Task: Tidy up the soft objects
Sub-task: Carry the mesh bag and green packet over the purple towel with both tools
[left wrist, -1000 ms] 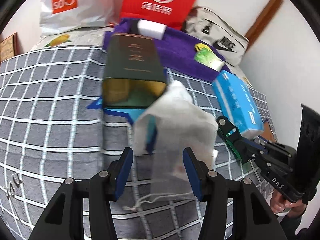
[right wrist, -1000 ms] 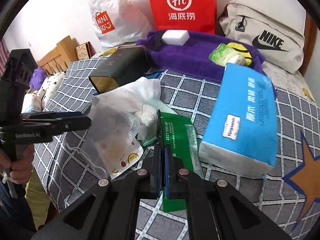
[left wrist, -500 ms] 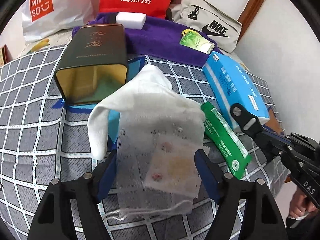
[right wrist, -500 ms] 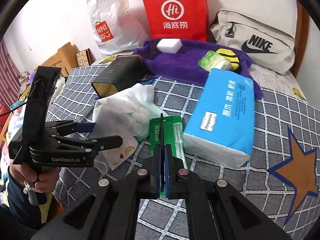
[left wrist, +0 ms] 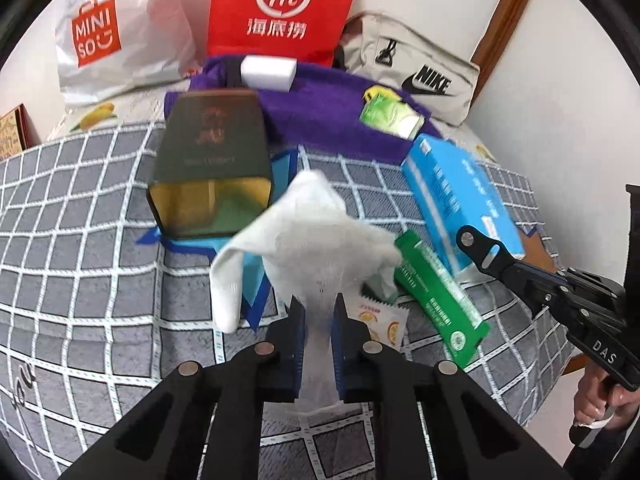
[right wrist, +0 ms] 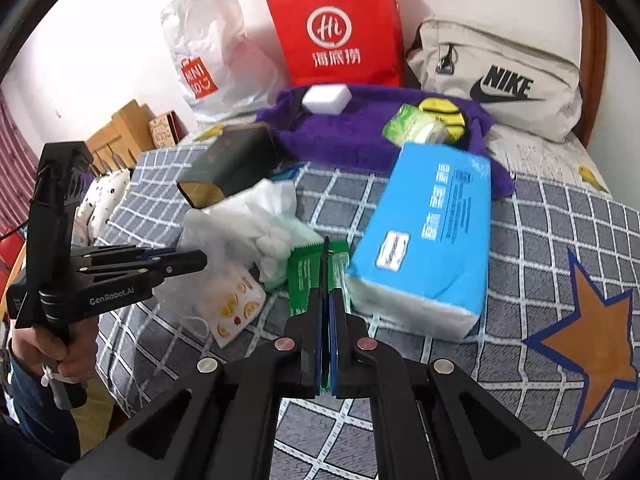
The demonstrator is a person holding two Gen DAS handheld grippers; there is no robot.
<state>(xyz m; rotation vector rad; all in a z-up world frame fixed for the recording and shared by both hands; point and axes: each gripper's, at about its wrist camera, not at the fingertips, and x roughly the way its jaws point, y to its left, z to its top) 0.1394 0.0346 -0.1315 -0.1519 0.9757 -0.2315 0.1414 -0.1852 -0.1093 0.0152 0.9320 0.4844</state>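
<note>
— Since the earlier frame, what had moved?

— Both hands had shifted a little, and the left gripper (left wrist: 318, 312), which stood wide a moment before, was closing its jaws onto the white mesh bag (left wrist: 312, 236), pinching it between the blue pads.

— And the other one?

— The right gripper (right wrist: 326, 308) stayed clenched on the edge of the green packet (right wrist: 304, 276), which lay on the grey checked bedspread (right wrist: 540, 240).

— Where was the bag?

— Bunched just ahead of the left fingers, draped over a fruit-print sachet (left wrist: 380, 320), between the dark tin box (left wrist: 212, 168) and the green packet.

— Farther off?

— A blue tissue pack (right wrist: 424, 240) lay just beside the packet. Beyond it a purple towel (right wrist: 352, 132) carried a white sponge (right wrist: 326, 98) and a small green tissue pack (right wrist: 416, 128). At the wall stood a red paper bag (right wrist: 336, 28), a white shopping bag (right wrist: 208, 52) and a beige Nike bag (right wrist: 500, 76).
</note>
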